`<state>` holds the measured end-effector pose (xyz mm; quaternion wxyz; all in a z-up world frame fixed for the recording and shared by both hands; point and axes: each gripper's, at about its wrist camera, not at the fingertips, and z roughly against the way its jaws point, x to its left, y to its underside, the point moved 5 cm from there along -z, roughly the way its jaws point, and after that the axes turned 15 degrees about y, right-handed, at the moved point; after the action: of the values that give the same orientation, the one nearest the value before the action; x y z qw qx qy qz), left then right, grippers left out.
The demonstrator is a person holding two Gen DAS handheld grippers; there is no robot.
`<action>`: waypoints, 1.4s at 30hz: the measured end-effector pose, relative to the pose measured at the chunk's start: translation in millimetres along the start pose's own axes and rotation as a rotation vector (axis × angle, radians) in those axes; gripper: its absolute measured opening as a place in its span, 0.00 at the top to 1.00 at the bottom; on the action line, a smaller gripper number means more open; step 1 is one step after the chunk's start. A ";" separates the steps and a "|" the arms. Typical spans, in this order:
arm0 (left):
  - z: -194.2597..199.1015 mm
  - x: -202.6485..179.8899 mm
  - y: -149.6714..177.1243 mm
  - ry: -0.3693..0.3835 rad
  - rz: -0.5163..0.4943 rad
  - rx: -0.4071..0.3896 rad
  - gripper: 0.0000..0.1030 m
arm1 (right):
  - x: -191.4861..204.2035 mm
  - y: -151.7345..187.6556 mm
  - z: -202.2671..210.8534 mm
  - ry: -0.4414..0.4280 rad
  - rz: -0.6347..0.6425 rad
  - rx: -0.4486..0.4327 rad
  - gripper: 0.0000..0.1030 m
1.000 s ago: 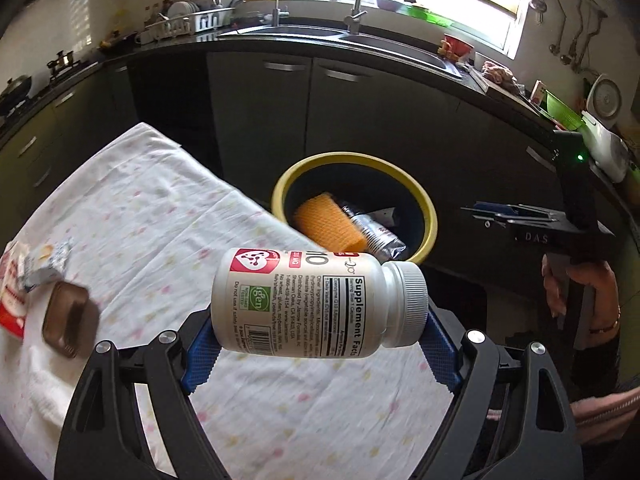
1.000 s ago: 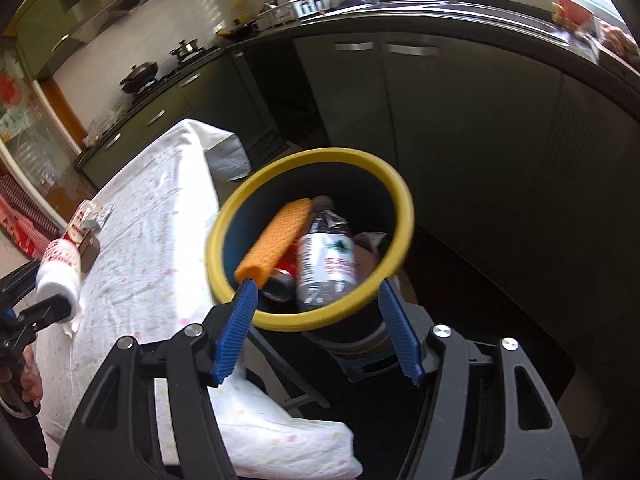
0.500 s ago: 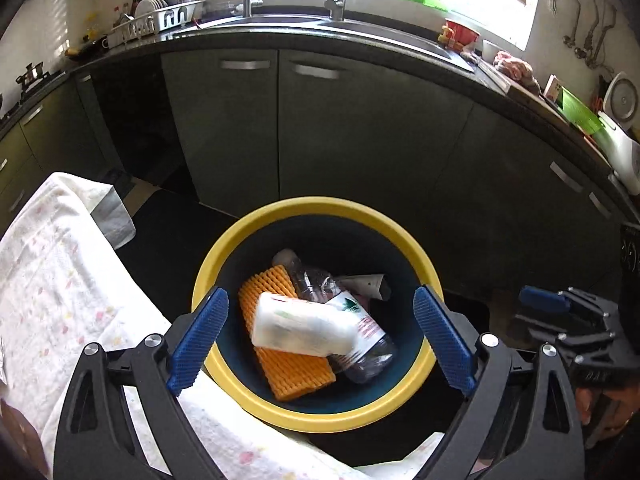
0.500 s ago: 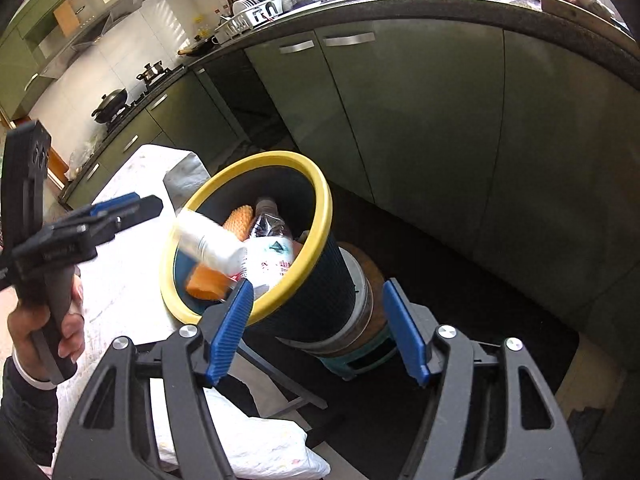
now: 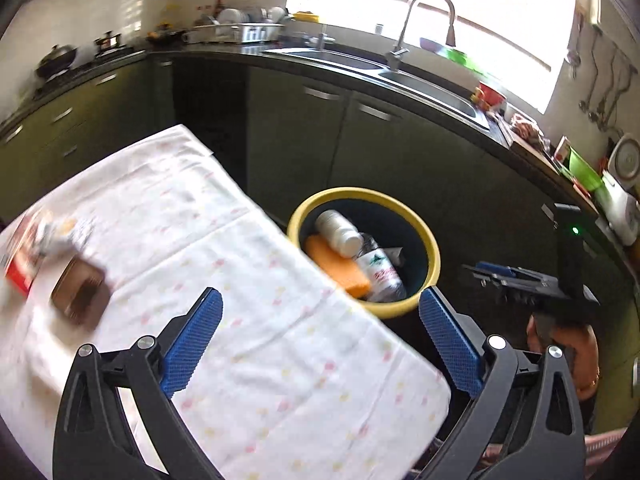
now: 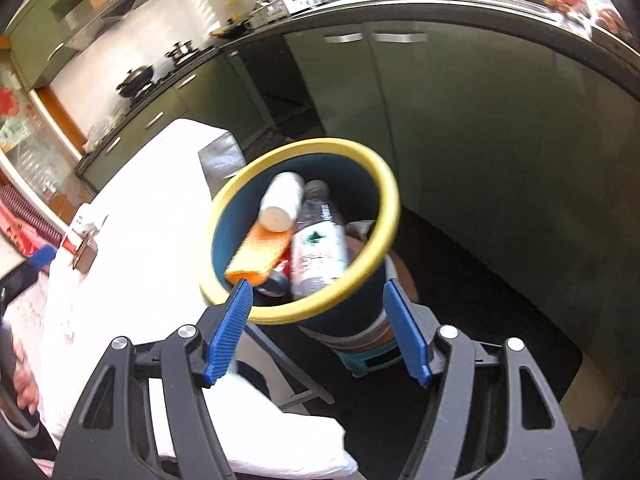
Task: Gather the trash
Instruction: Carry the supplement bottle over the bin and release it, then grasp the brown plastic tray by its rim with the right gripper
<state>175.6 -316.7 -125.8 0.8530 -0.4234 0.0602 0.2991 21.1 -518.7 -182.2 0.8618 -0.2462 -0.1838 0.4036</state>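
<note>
The yellow-rimmed bin [image 5: 434, 256] stands just past the table's corner. In it lie a white supplement bottle [image 5: 336, 232], an orange sponge [image 5: 336, 266] and a clear water bottle [image 5: 380, 276]. My left gripper [image 5: 318, 296] hangs over the white tablecloth [image 5: 240, 264] near that corner, its jaws opening wide with nothing between them. My right gripper [image 6: 317, 286] is open and empty above the near side of the bin [image 6: 394, 208]. From there the white bottle [image 6: 280, 200], sponge [image 6: 260, 252] and water bottle [image 6: 318, 248] show inside.
On the cloth's left end lie a small brown box [image 5: 80, 296], a red-and-white packet [image 5: 20, 272] and a crumpled wrapper [image 5: 60, 236]. The bin rests on a low stool [image 6: 360, 356]. Dark cabinets [image 5: 400, 152] and a sink counter run behind it.
The left gripper carried the white bottle over the bin and let it go; the bottle now lies inside. That gripper has drawn back over the table, jaws wider. The right gripper has hardly moved.
</note>
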 end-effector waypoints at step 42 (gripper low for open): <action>159.4 141.6 163.0 -0.323 0.339 -0.184 0.05 | 427.1 -10.8 -77.6 -0.265 0.828 0.074 0.75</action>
<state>175.4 -55.4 -186.9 0.7471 -0.4299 -0.0342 0.5059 326.8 -210.3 -188.4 0.6046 -0.2140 -0.1643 0.7495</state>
